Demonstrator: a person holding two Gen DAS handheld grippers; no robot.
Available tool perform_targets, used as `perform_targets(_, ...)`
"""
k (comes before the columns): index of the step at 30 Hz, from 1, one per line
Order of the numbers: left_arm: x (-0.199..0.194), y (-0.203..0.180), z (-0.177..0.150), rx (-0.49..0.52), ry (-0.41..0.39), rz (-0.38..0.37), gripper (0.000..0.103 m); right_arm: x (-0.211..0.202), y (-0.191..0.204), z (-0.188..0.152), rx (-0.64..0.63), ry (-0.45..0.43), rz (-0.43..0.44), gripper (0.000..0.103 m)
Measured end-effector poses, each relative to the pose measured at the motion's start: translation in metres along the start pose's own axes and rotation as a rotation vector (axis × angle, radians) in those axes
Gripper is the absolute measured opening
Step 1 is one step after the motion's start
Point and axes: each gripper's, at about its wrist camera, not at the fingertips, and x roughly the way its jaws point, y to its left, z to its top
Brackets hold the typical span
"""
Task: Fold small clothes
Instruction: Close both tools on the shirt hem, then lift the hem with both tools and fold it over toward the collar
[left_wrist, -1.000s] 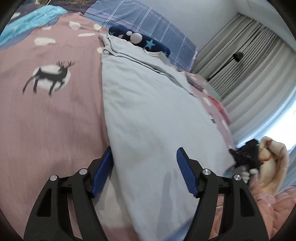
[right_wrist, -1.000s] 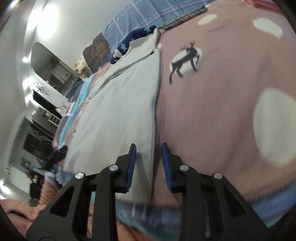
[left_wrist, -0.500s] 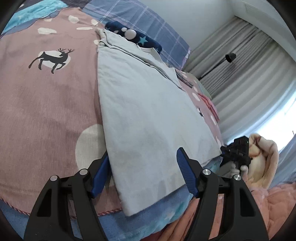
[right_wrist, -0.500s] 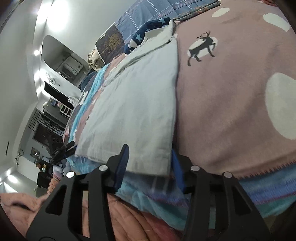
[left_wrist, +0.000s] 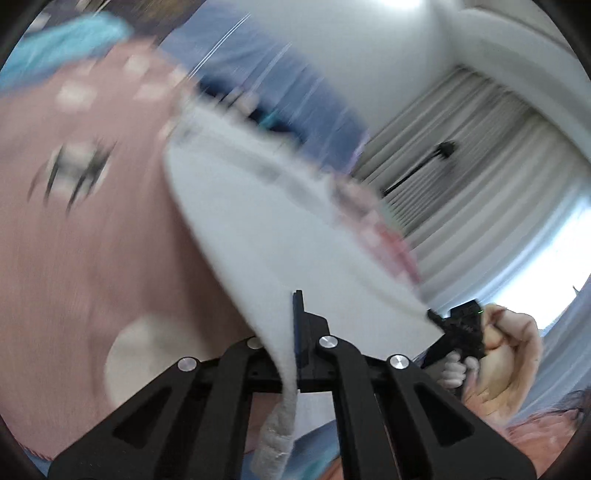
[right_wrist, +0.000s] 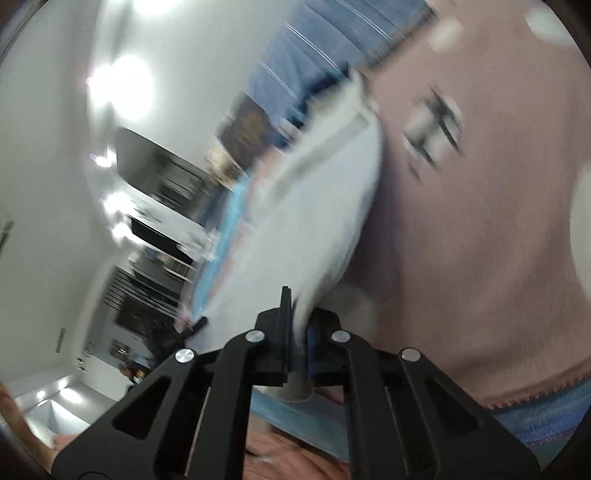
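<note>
A pale grey garment (left_wrist: 280, 221) lies lengthwise on a pink bedspread (left_wrist: 92, 258); both views are motion-blurred. My left gripper (left_wrist: 293, 332) is shut on the garment's near left corner, and the hem hangs down between the fingers. My right gripper (right_wrist: 297, 332) is shut on the near right corner of the same garment (right_wrist: 314, 206). The right gripper and the hand that holds it also show in the left wrist view (left_wrist: 461, 332), at the cloth's other corner. The near edge is lifted off the bed.
The bedspread (right_wrist: 480, 240) has white dots and a deer print (right_wrist: 432, 125). A blue plaid pillow (left_wrist: 258, 74) and a dark star-patterned item lie at the head of the bed. Grey curtains (left_wrist: 480, 177) hang on the right. A peach blanket (right_wrist: 295, 461) lies below the bed edge.
Both grippers have closed on the near corners of the garment and lifted its near edge. Both cameras are now moving fast, so the views are blurred.
</note>
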Motion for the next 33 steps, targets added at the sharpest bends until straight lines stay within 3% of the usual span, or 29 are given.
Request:
perform_targets(4, -0.037, -0.063, 0.023, 0.149, -0.129, -0.057, 0.000, -0.032, 0.052, 0.016, -0.132, -0.104, 0.030, 0.006)
perform_targets(7, -0.070, -0.096, 0.016, 0.209, -0.191, -0.099, 0.001, -0.072, 0.087, 0.008, -0.228, -0.184, 0.063, 0.006)
perform_targets(9, -0.083, -0.105, 0.006, 0.208, -0.200, -0.099, 0.001, -0.099, 0.107, -0.007, -0.314, -0.234, -0.016, 0.006)
perform_targets(11, -0.083, -0.102, -0.007, 0.162, -0.174, -0.084, 0.001, -0.109, 0.106, -0.018, -0.310, -0.235, -0.093, 0.007)
perform_targets(14, -0.066, -0.091, -0.011, 0.132, -0.147, -0.055, 0.001, -0.097, 0.091, -0.019, -0.267, -0.201, -0.149, 0.007)
perform_targets(17, -0.046, -0.084, -0.004, 0.094, -0.119, -0.031, 0.001, -0.080, 0.077, -0.009, -0.220, -0.189, -0.137, 0.007)
perform_targets(22, -0.040, -0.088, 0.014, 0.124, -0.135, -0.025, 0.001, -0.064, 0.077, 0.014, -0.249, -0.206, -0.145, 0.007)
perform_targets(33, 0.020, -0.077, 0.107, 0.182, -0.146, 0.090, 0.001, 0.002, 0.063, 0.119, -0.258, -0.235, -0.192, 0.007)
